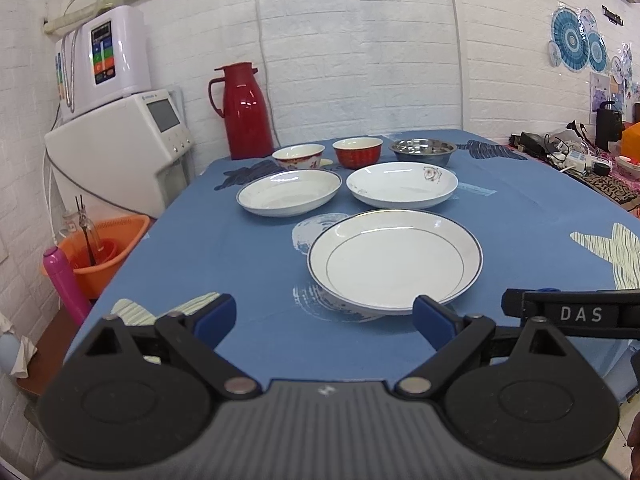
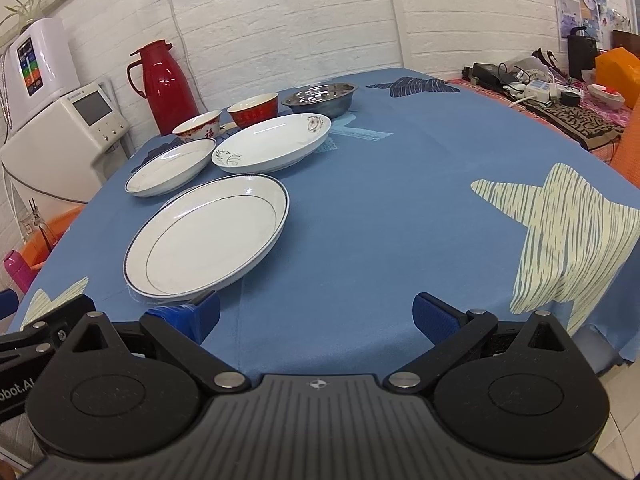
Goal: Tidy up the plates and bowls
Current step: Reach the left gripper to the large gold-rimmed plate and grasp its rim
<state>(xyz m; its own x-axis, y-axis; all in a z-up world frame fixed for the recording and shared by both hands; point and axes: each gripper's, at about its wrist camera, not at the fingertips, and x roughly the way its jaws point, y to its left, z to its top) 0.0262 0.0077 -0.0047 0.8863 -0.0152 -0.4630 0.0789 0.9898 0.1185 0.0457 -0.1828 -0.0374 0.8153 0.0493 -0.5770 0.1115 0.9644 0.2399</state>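
A: White brick wall [image 1: 360, 60] at back; blue tablecloth [image 1: 248, 264] w/ pale star prints covers the table. Dishes laid out how?

B: Three rows. Nearest: large plate [image 1: 395, 258], white w/ dark rim line, close to the front edge. Middle row: rimmed plate [image 1: 289, 192] on the left, flower plate [image 1: 402, 184] on the right, side by side, narrow gap btwn them. Back row, left to right: white bowl w/ red pattern [image 1: 298, 155], red bowl [image 1: 357, 152], steel bowl [image 1: 423, 151]. All upright, none stacked.

A: Left gripper [image 1: 324, 316]?

B: Fingers spread wide, nothing btwn the blue pads [image 1: 216, 318]. It hovers over the front edge of the table; in the left wrist view its right pad overlaps the near rim of the large plate, contact can't be told.

A: Right gripper [image 2: 316, 314]?

B: Also spread wide, empty. In its own view the left pad [image 2: 202, 312] sits just below the large plate's near rim; touching or not can't be told. Rest of the span is over bare cloth, large plate off to its left.

A: Surroundings?

B: Red thermos jug [image 1: 242, 110] behind the bowls by the wall. Left of the table: white appliances [image 1: 120, 128], orange basin [image 1: 106, 248], pink bottle [image 1: 66, 284]. Far right: side table w/ cables and clutter [image 1: 576, 156]; blue paper fans [image 1: 576, 42] on the wall.
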